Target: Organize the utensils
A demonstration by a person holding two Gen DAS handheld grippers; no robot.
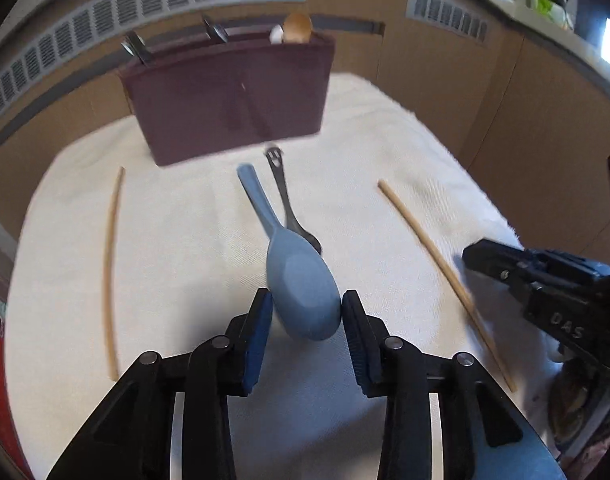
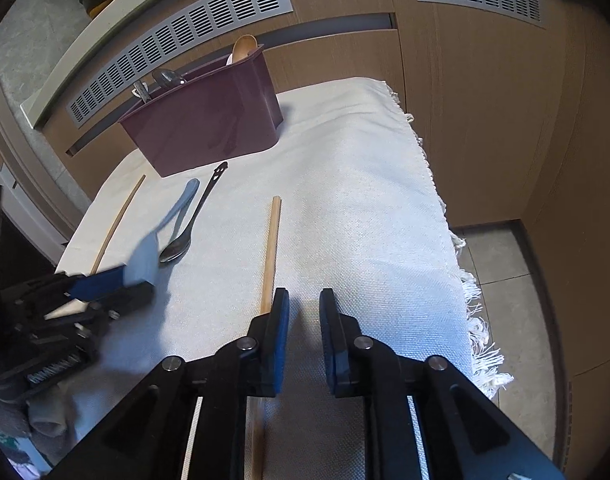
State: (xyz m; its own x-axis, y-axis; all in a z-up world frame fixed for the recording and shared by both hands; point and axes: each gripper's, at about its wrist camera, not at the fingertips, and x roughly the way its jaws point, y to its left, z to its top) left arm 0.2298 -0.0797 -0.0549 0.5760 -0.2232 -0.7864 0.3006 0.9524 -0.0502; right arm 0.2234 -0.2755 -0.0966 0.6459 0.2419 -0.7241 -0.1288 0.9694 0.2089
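At centre frame, the left tongs point(image 1: 307, 312) bracket the bowl of a blue spoon point(image 1: 301, 280) lying on the cloth-covered surface point(image 1: 185, 240), pads beside its edges, contact not certain. It looks light, rigid and smooth, likely to slip at the rounded bowl; the flat handle seems the surer hold. The right tongs point(image 2: 304, 312) stand slightly spread and empty beside a wooden chopstick point(image 2: 271, 248). The maroon caddy point(image 1: 233, 96) waits in the upper frame.
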